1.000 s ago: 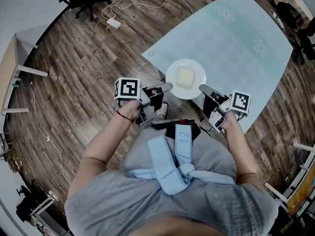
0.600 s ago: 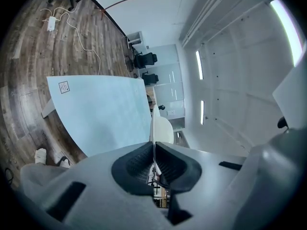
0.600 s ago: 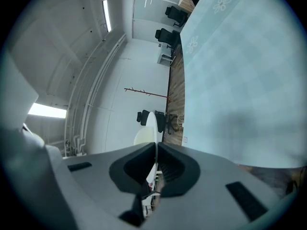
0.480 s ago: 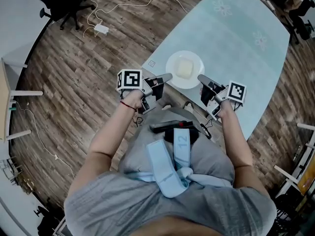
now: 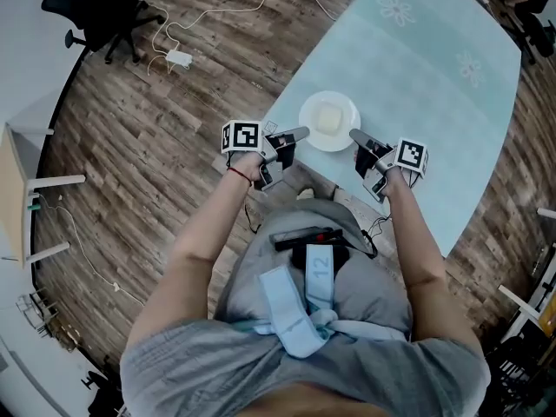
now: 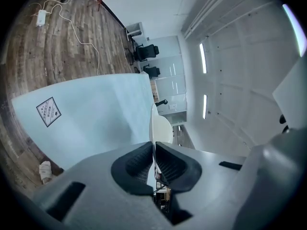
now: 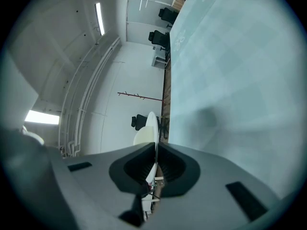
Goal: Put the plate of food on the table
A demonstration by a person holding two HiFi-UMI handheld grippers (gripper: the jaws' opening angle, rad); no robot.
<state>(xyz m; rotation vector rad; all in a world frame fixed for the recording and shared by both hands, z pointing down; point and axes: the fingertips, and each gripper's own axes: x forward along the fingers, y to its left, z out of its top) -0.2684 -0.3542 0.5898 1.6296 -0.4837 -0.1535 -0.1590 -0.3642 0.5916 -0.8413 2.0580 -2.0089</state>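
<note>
A round white plate point(image 5: 329, 121) with a pale block of food point(image 5: 327, 118) on it hangs over the near edge of the light blue table point(image 5: 417, 68) in the head view. My left gripper point(image 5: 299, 133) is shut on the plate's left rim, and my right gripper point(image 5: 354, 135) is shut on its right rim. In the left gripper view the plate point(image 6: 158, 124) shows edge-on, clamped between the dark pads point(image 6: 136, 163). The right gripper view shows the same thin rim of the plate point(image 7: 149, 128) pinched between its pads point(image 7: 172, 166).
The table has a white label point(image 6: 48, 111) at its near corner. Wood floor point(image 5: 174, 120) lies to the left, with a white power strip and cable point(image 5: 178, 57) and a black office chair point(image 5: 95, 7). More chairs point(image 7: 159, 37) stand beyond the table.
The plate, held by both grippers, has moved forward from just off the table's near edge to over the tabletop. The person has stepped closer to the table.
</note>
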